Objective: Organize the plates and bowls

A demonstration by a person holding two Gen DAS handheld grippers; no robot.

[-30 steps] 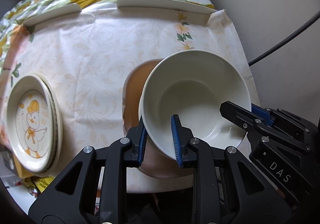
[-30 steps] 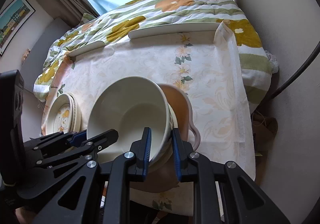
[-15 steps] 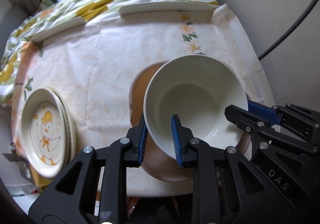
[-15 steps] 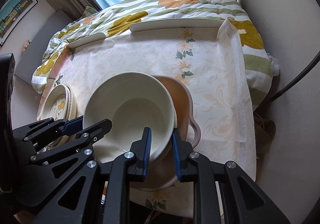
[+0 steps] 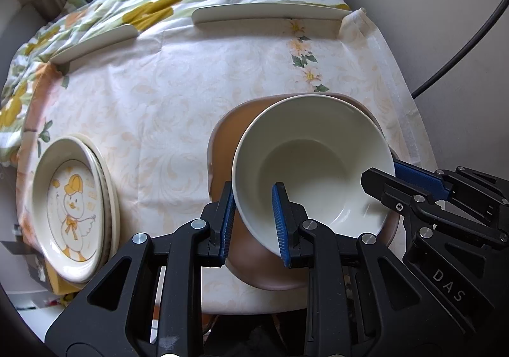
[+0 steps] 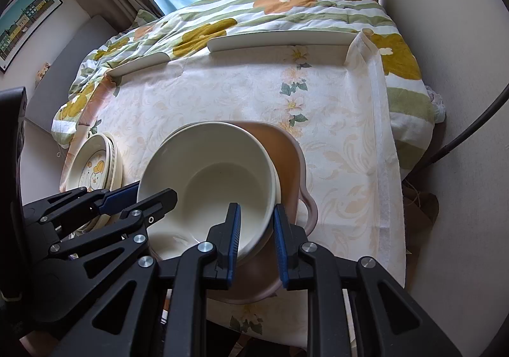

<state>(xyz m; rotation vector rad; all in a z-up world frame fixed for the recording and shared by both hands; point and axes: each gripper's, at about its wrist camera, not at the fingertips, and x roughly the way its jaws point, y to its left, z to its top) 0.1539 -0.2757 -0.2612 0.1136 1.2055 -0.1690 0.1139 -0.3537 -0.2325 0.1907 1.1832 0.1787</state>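
Cream bowl (image 5: 313, 163) was held by both claws at once, seated in, or just above, the brown handled bowl (image 5: 222, 147) near the front right of the tabletop (image 5: 165, 96); actual contact between the two could not be confirmed.

Left claw (image 5: 253, 220) was clenched on the bowl's near-left rim, one pad outside the wall, one inside. Right claw (image 6: 256, 229) was clenched on the near-right rim the same way. Both grips sat on the near arc of the rim, so the bowl's bulk lay ahead of and below the pads, with both claws pitched steeply down. Neither hand was nearer; grip was symmetric.

Key relation for the next move, as judged: cream bowl was offset toward the right and near side of the brown one, not concentric. More brown interior was exposed on the left and far side. Letting go was judged likely to leave it resting lopsided unless it was centred first.

View differences:
- Left wrist view showed the duck plate stack (image 5: 74, 207) in full at the left edge of the tabletop, well apart from the bowls.
- Right wrist view showed the brown bowl's loop handle (image 6: 310, 209) on its right side, hidden in the left view, plus a thin pale rim tucked under the cream bowl, possibly a third nested piece; not resolvable.
- The white tray edges (image 6: 280, 38) at the far side were seen in both.
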